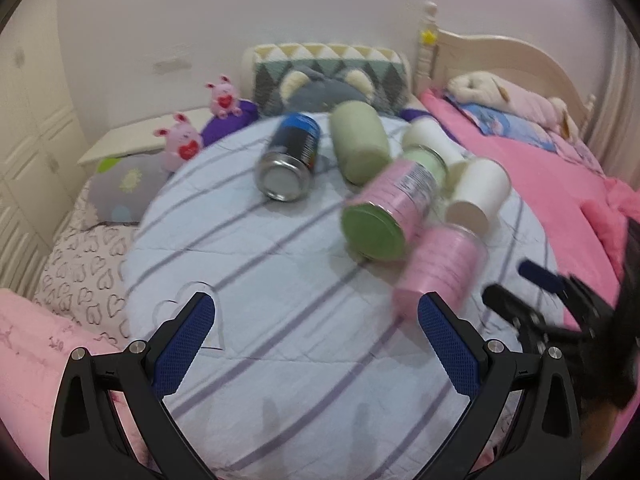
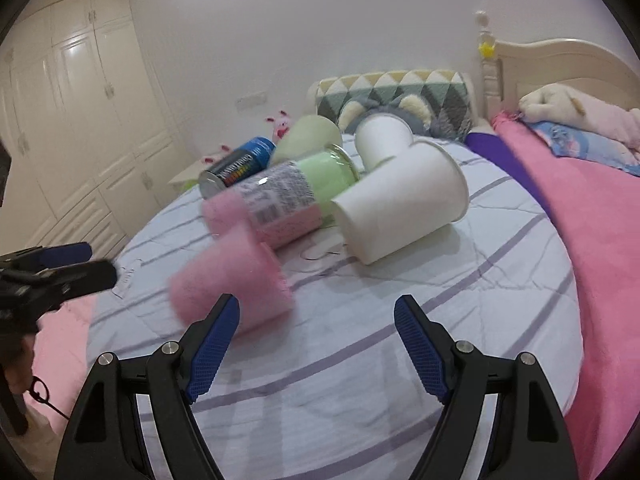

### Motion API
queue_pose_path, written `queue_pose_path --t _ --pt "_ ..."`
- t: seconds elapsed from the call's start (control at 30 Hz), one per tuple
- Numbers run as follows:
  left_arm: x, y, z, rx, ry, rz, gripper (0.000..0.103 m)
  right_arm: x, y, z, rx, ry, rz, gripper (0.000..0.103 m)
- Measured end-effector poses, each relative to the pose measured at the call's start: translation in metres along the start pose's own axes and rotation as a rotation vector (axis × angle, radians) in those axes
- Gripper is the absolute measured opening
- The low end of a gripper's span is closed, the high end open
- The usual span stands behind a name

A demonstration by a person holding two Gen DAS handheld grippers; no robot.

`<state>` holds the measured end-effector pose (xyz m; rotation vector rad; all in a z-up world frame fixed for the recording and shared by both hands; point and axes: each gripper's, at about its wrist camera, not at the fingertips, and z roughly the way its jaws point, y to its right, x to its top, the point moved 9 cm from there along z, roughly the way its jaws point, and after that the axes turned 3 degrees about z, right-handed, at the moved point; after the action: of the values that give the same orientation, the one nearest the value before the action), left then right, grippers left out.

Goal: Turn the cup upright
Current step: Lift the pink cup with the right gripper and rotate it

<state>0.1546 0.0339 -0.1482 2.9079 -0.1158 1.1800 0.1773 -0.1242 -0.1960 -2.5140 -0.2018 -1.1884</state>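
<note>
Several cups and cans lie on their sides on the bed, both grippers empty.

One pink cup (image 2: 232, 280) lies tipped over on the striped quilt (image 2: 360, 360), just ahead and left of the right gripper (image 2: 316, 344), whose jaws stand wide apart; in the other view it lies ahead and right of the left gripper (image 1: 316, 348), also spread wide. Beyond the pink cup lie a pink-labelled can (image 2: 280, 200), two white paper cups (image 2: 400, 208) and a blue can (image 1: 290, 156).

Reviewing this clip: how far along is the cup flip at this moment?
Nothing looks done: the pink cup, nearest white cup and the cans beside them all lie on their sides on the striped quilt. In hand: nothing; the left tongs and right tongs are open and empty. Grasping and uprighting remain.
</note>
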Motion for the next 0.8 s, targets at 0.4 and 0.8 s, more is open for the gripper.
queue_pose_path --t 0.4,0.8 --pt "0.008 -0.051 -0.035 0.121 0.139 -0.094 0.103 -0.006 -0.043 0.008 -0.12 0.045 0.254 0.083" --pt "0.0 -0.048 -0.026 0.045 0.105 -0.08 0.103 -0.016 -0.04 0.039 -0.152 0.002 0.314 0.083"
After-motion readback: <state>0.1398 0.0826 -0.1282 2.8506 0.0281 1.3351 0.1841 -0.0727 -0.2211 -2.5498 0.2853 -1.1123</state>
